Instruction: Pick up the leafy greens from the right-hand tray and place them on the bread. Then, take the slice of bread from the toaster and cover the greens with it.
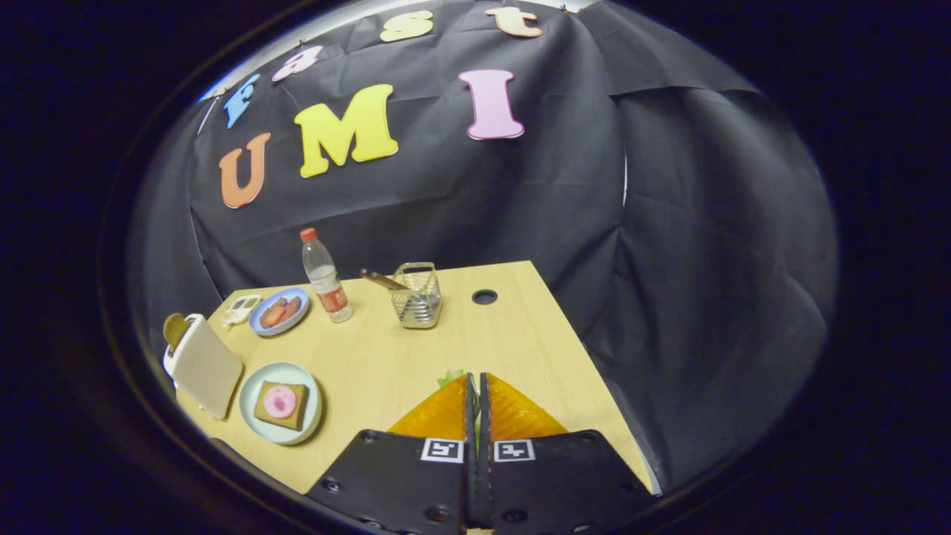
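Presently the tool (475, 383) is clamped on leafy greens (448, 377), well right of the plate (256, 427) holding bread (281, 405).

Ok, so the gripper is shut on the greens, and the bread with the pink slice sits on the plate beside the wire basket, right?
Not quite. In the gripper view that bread lies on the pale plate beside the toaster, not the wire basket, which stands farther off near the bottle. The gripper is indeed shut on the greens.
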`<action>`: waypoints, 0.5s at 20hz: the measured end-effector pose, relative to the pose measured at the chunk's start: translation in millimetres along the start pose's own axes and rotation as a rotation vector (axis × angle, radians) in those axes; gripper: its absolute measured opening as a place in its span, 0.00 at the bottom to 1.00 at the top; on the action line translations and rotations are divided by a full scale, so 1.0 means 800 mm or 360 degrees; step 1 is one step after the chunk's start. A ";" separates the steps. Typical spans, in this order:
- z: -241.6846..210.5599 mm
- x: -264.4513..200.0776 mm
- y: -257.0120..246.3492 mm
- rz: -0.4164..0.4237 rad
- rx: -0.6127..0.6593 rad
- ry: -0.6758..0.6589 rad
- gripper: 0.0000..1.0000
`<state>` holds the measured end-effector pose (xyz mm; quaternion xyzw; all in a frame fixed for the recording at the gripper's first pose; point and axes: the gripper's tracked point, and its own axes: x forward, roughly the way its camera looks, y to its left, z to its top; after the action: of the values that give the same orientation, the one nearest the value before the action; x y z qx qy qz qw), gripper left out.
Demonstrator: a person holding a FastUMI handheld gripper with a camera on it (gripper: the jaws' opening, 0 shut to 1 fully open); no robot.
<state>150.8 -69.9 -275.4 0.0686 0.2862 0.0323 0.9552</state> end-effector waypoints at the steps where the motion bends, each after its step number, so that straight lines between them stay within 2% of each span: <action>1: 0.007 -0.007 0.017 0.0019 0.0007 -0.0005 0.00; 6: 0.034 -0.042 0.125 0.0103 -0.0026 -0.0061 0.00; 10: 0.025 -0.052 0.242 0.0225 -0.0083 -0.0073 0.00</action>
<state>123.2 115.0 -207.1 0.0644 0.2579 0.1057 0.9582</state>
